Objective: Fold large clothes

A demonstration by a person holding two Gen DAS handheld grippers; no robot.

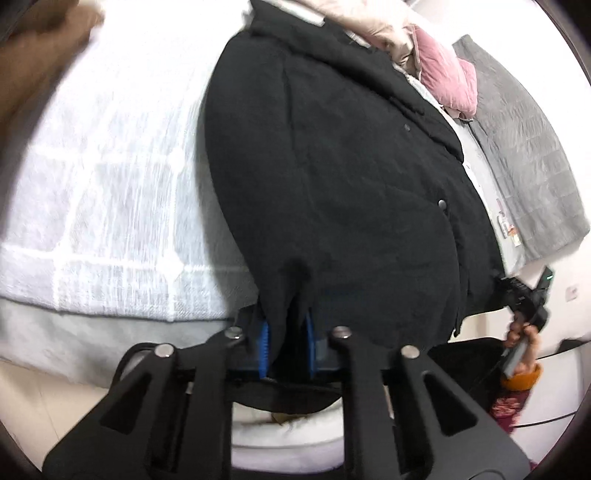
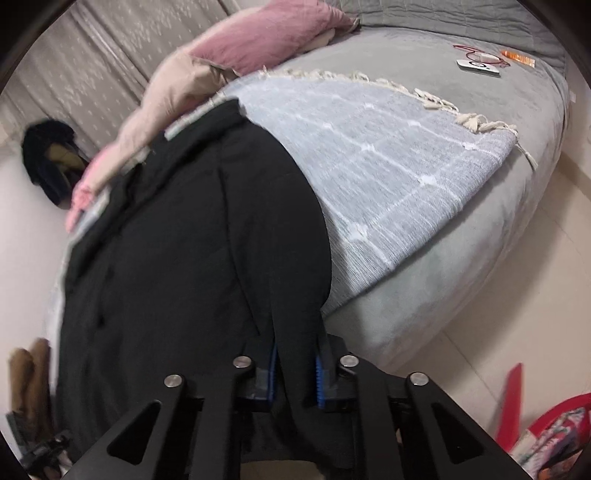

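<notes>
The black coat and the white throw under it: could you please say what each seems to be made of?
Coat: probably a matte woven fabric, lightly padded; faint stitched seams, soft bulges and dark snap buttons show, no sheen. Throw: likely loosely woven cotton; a slubby weave, a raised white grid and cream tassels along one edge. Both views are blurred, so the fibres stay uncertain.

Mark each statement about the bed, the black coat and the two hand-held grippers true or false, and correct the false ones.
1. The left hand-held gripper is shut on the black coat. True.
2. The right hand-held gripper hangs open, holding nothing. False: it is also clamped on the coat's edge.
3. The coat lies on a white checked blanket. True.
4. A pink pillow lies at the far side of the bed. True.
5. The coat is red. False: it is black.
</notes>
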